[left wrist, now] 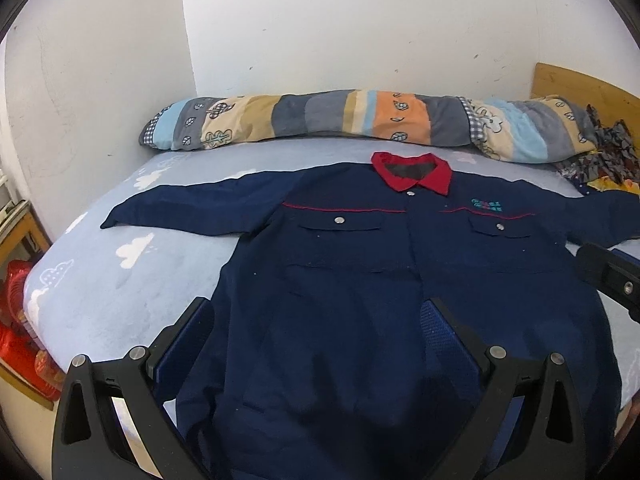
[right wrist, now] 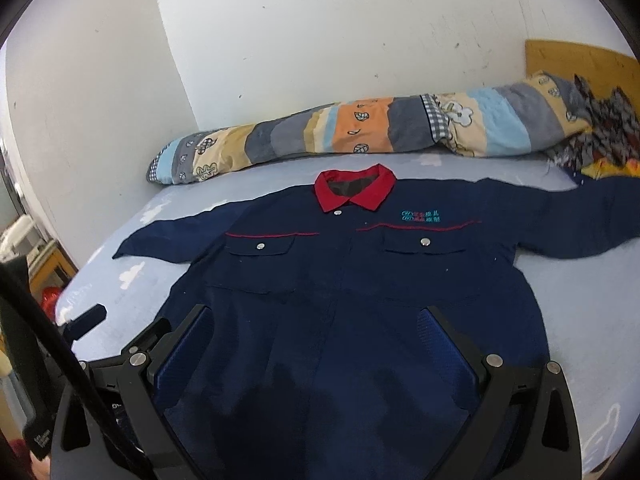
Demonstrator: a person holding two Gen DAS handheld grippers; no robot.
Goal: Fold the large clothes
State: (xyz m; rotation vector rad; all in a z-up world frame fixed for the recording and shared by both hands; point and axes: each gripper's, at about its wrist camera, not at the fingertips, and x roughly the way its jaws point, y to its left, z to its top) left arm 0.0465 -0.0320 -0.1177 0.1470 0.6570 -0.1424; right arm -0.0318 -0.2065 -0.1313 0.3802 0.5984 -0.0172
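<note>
Navy work jacket [left wrist: 360, 264] spread flat, front up, on the bed [left wrist: 120, 280]. Red collar [left wrist: 412, 172] at the far end, toward the rolled patchwork quilt [left wrist: 320, 120] along the wall. Hem at the near edge, directly under both cameras. Long axis of the body: away from the tools, near to far. 2 sleeves laid out crosswise, 1 to each side, so sleeve axis at right angles to the approach.

Left tool [left wrist: 324, 320]: jaws spread wide, nothing between the blue pads, hovering over the lower left part of the jacket front. Right tool [right wrist: 320, 328]: jaws likewise spread wide and empty, over the lower middle of the front. Contact with cloth: none visible.

Left sleeve [left wrist: 188, 208] reaching out toward the left bed edge, nearer to the left tool. Right sleeve [right wrist: 568, 220] running off toward the headboard corner, nearer to the right tool. Each cuff well apart from its tool.

Judgement: no fold made yet. Likely first move a sleeve or side panel brought inward across the centre placket, each side taken by the tool on that side. Risk: thin cloth bunching if pinched at 1 layer only.
</note>
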